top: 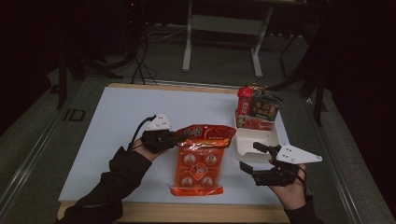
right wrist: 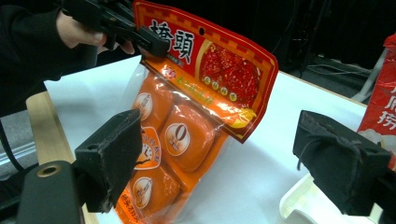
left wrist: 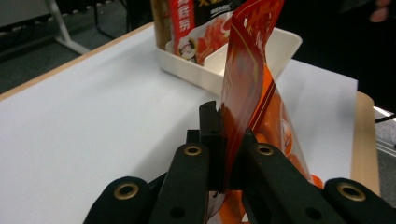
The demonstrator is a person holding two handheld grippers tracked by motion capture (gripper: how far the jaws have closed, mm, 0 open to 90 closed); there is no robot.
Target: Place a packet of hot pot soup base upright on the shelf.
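Clamping the red top edge of the orange snack bag [top: 198,161], the left gripper [top: 173,138] lifts that end while the bag's bottom rests on the white desk [top: 116,135]. The right gripper [top: 254,158] hangs wide open and holds nothing, beside the white tray [top: 254,142] of 2 or more packets.

Left hand-held gripper [top: 173,138] on orange packet [top: 200,158]

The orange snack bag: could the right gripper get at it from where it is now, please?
Probably yes: the right gripper is open, and bare table separates it from the orange snack bag, whose top corner the left gripper clamps.
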